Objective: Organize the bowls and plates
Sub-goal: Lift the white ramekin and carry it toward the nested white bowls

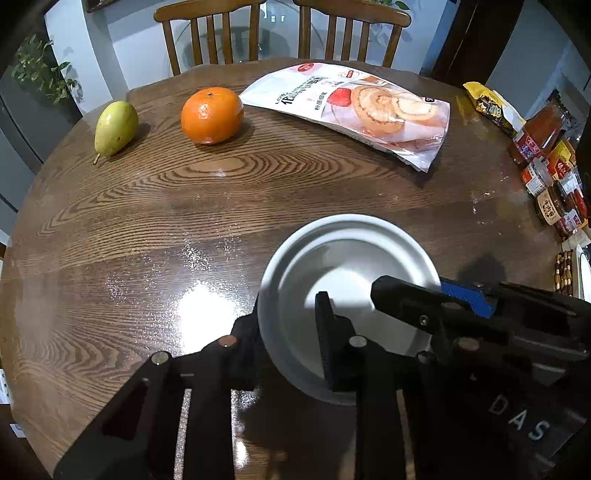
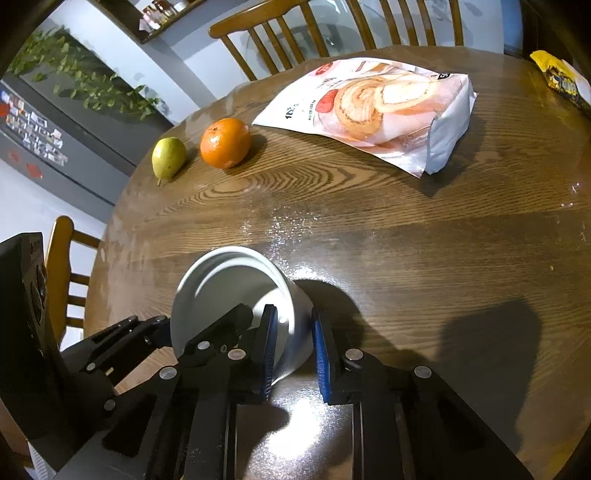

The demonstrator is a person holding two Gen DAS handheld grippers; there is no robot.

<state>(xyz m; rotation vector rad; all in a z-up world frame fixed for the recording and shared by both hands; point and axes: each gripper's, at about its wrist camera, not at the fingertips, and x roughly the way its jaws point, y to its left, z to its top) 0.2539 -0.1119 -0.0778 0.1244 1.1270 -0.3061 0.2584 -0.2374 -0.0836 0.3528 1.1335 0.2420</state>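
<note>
- A home dining room.
- Round wooden surface (image 1: 258, 206) with wooden chairs (image 1: 210, 33) at the far side.
- Pear (image 1: 115, 127), orange (image 1: 211, 115), cake-roll bag (image 1: 354, 107) on it.
- Sauce jars (image 1: 554, 173) far right.
- Leafy houseplant (image 2: 85, 81) far left.

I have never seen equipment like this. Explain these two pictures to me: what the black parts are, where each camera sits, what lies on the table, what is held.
The black parts are two hand-held grippers, each carrying a fisheye camera looking along its fingers. One picture comes from the left gripper, the other from the right gripper. Both are clamped on the rim of one white ceramic bowl, from opposite sides. On the round brown wooden table lie a green pear, an orange and a pink-and-white cake-roll bag; jars stand at the right edge.
</note>
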